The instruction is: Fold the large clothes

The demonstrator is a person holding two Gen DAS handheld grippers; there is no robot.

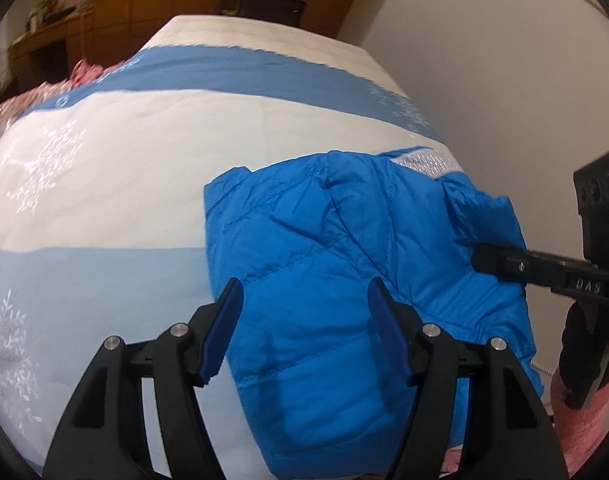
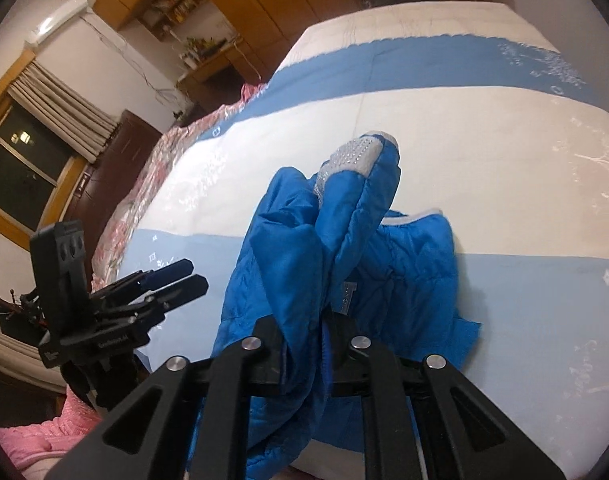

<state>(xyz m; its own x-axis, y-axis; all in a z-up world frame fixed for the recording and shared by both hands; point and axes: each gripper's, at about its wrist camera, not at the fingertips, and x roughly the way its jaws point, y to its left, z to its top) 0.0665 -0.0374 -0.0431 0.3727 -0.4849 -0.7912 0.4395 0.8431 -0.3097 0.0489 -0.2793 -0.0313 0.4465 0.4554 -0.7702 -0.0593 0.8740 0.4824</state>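
Blue puffer jacket (image 2: 344, 264) bunched on the bed (image 2: 504, 152), pinched in the closed right gripper (image 2: 304, 356); left gripper (image 1: 304, 328) spread, empty, just short of it; slick fabric likely to slip, unfolding.

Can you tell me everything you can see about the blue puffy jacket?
The blue jacket is bright, shiny and quilted, like a padded coat, with a sparkly grey knit cuff. It lies crumpled and partly folded on the striped blue-and-white bedspread. The right gripper is pinching a bunch of its fabric, lifting it up. The left gripper hangs open just above it.
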